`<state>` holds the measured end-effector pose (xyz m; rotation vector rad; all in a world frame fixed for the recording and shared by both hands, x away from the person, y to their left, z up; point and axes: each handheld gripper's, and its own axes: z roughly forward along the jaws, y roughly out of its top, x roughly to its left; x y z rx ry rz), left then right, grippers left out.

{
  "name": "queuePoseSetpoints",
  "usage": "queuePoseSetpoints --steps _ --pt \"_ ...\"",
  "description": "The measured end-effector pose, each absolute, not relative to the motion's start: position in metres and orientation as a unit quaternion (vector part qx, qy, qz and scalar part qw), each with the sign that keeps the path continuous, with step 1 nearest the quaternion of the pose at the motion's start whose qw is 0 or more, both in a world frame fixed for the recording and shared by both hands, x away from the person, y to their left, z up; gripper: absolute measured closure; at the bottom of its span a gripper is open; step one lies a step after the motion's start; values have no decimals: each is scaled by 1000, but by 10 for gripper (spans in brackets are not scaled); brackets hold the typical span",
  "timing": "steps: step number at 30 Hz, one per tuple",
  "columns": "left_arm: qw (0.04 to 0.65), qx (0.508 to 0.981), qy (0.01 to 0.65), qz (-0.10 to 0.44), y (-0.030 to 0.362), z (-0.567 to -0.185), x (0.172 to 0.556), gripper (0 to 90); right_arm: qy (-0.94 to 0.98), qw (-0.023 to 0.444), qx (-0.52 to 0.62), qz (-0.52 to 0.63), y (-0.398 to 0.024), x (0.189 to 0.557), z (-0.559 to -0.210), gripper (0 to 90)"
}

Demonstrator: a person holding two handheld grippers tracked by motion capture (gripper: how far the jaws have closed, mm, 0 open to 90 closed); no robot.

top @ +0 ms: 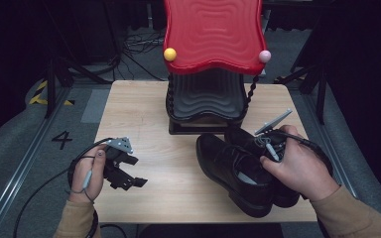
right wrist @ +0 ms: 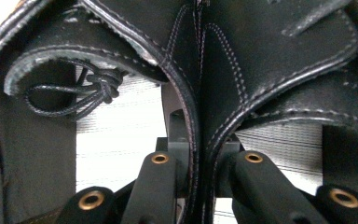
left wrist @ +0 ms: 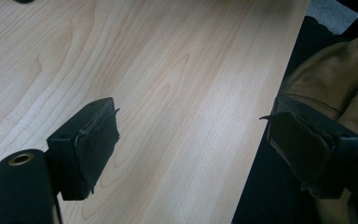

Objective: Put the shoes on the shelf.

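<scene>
A pair of black leather lace-up shoes (top: 228,166) sits at the table's front right, side by side, toes toward the front edge. My right gripper (top: 273,144), held in the person's right hand, reaches into them from above. In the right gripper view the gripper (right wrist: 198,154) is shut on the two inner collars of the shoes (right wrist: 242,84), pinching them together; a knotted lace (right wrist: 98,84) shows in the left shoe. My left gripper (top: 129,171) rests low over the table's front left, open. Its jaws (left wrist: 193,140) stand wide apart over bare wood with nothing between them.
A two-tier rack stands at the back of the wooden table (top: 144,119): a red wavy top shelf (top: 213,34) with a yellow knob (top: 169,54) and a pink knob (top: 264,56), and a black wavy shelf (top: 206,94) beneath. A tan sleeve (left wrist: 326,84) lies past the table edge.
</scene>
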<state>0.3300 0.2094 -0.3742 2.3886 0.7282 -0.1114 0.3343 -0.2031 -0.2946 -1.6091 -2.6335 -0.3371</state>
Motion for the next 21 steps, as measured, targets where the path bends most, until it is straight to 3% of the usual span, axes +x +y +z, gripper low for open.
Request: queuePoseSetpoints --steps 21 --pt "322 899 294 -33 223 -372 321 166 -845 15 -518 -135 -210 348 -220 826"
